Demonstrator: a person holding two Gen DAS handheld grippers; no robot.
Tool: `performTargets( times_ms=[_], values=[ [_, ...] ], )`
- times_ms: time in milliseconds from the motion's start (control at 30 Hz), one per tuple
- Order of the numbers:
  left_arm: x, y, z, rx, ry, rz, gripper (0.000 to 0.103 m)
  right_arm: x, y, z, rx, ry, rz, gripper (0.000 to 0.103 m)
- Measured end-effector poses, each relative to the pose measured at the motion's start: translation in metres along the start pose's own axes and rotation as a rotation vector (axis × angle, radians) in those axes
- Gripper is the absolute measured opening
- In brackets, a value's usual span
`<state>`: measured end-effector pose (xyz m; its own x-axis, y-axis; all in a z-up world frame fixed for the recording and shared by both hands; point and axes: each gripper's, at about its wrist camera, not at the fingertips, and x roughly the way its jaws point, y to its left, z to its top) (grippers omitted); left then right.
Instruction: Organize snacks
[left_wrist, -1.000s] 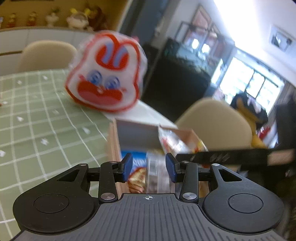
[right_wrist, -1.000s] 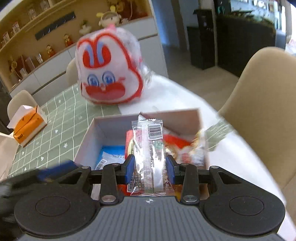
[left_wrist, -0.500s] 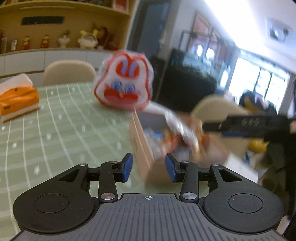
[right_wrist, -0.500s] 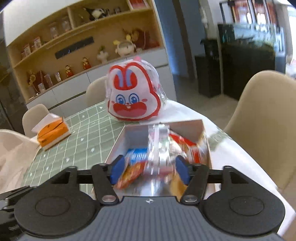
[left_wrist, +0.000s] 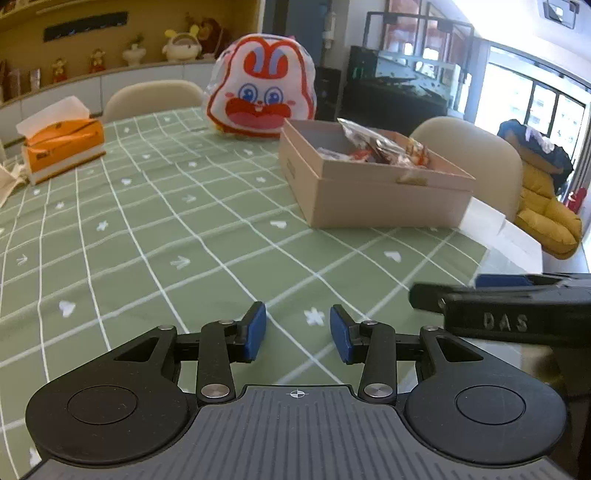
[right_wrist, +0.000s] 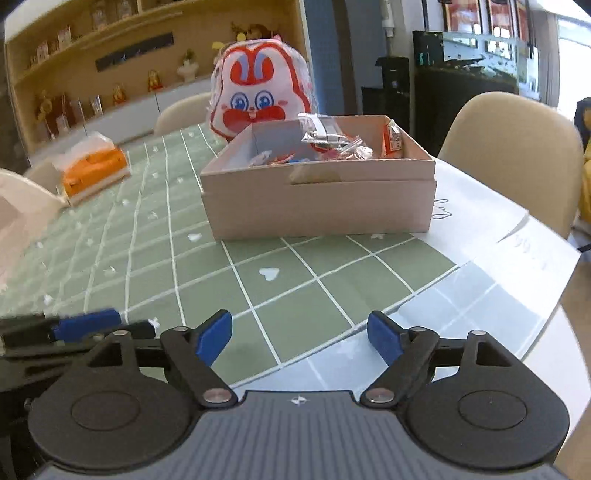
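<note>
- Several snack packets are lying in the open cardboard box, which is standing on the table in front of the rabbit-face bag; one clear packet is sticking up above the rim.
- Both tongs are staying apart from the box, low over the green checked cloth. The left tongs are standing partly open and are holding nothing. The right tongs have just been opening and are now standing wide, with nothing between the blue pads.
- The packets are looking light, thin and crinkly, so I am judging them as slippery and easy to crush; a grip on a flat sealed edge is probably safer than on the filled middle.
- The box is looking stiff but light, so it is likely sliding if it is pushed from one side.
- Readable writing is little: the letters "DAS" are showing on the right tongs as seen from the left wrist. Some handwriting is lying on the white sheet beside the box, but I am not able to read it. The packets' labels and the print on the orange tissue box are too small.
</note>
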<state>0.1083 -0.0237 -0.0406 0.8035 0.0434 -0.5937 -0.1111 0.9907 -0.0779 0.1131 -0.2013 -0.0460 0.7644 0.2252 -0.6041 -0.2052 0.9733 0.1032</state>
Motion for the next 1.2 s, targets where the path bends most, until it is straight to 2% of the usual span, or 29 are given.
performTargets(
  times_ms=[267, 533, 1200],
  values=[
    [0.0071, -0.0015, 0.0039, -0.002, -0.008, 0.005, 0.044, 0.0029, 0.0095, -0.0042, -0.060, 0.019, -0.057, 0.087],
    [0.0082, -0.0056, 0.0031, 0.026, -0.004, 0.020, 0.044, 0.0043, 0.0052, -0.0032, -0.033, 0.017, -0.084, 0.088],
    [0.0063, -0.0074, 0.0010, 0.028, -0.003, 0.020, 0.044, 0.0057, 0.0055, -0.0030, -0.036, 0.020, -0.082, 0.091]
  ],
)
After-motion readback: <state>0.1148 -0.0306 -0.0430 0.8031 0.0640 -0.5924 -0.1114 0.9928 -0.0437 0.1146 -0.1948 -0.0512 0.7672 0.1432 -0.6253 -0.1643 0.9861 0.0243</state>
